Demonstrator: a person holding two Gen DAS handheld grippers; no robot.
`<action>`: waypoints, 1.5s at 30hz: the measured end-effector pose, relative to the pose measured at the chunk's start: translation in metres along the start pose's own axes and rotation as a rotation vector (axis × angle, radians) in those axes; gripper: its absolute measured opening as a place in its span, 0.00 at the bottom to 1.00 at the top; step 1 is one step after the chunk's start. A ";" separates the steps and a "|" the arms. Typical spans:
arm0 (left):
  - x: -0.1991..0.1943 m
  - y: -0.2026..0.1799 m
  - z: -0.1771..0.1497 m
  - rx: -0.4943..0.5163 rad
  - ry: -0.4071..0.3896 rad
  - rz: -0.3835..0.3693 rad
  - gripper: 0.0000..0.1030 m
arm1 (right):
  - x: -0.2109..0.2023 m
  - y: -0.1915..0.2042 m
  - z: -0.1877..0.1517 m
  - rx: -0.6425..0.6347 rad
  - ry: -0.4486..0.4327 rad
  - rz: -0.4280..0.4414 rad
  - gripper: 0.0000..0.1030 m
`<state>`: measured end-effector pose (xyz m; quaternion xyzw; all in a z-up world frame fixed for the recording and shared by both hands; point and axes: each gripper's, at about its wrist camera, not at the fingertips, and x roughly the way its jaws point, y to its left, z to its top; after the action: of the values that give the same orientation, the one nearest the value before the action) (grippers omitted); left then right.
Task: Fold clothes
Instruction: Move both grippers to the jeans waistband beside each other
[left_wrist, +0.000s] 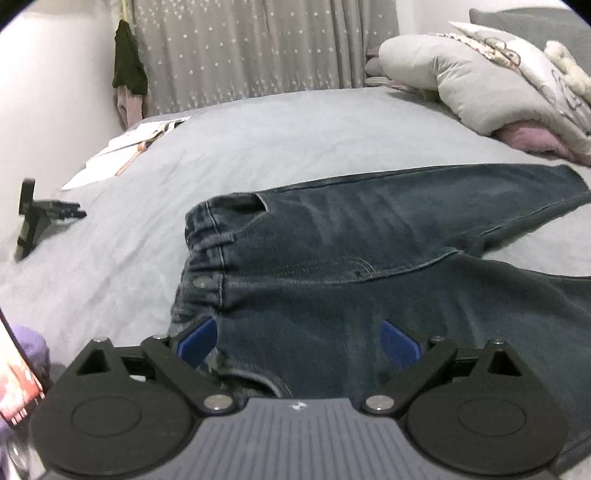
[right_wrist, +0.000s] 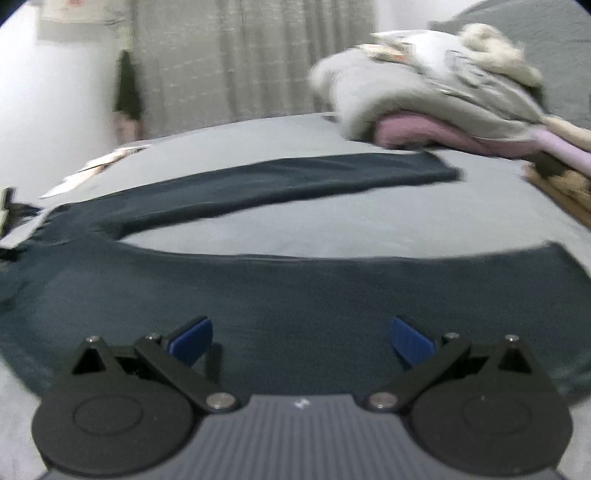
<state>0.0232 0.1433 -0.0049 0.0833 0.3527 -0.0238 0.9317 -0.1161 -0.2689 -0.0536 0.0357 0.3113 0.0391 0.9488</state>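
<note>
Jeans (left_wrist: 369, 266) beneath both spread grippers (left_wrist: 298, 341)

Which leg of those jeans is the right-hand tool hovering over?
The near leg, the one spread directly under the right gripper's open jaws. The far leg angles away toward the heap of clothes, with bare bed sheet between them.

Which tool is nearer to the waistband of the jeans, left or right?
Left. The left tool hangs open right at the jeans' waistband; the right tool is open over the near leg, farther along toward the hem.
</note>
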 end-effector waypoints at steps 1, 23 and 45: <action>0.001 0.000 0.001 0.009 -0.006 0.015 0.93 | 0.003 0.009 0.004 -0.018 0.008 0.023 1.00; 0.062 0.031 0.031 -0.258 0.065 -0.005 0.93 | 0.092 0.101 0.092 -0.145 0.127 0.185 1.00; 0.098 0.052 0.050 -0.125 0.053 0.046 0.93 | 0.172 0.105 0.155 -0.221 0.124 0.295 1.00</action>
<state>0.1350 0.1874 -0.0252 0.0339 0.3758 0.0219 0.9258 0.1083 -0.1546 -0.0200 -0.0260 0.3544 0.2139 0.9099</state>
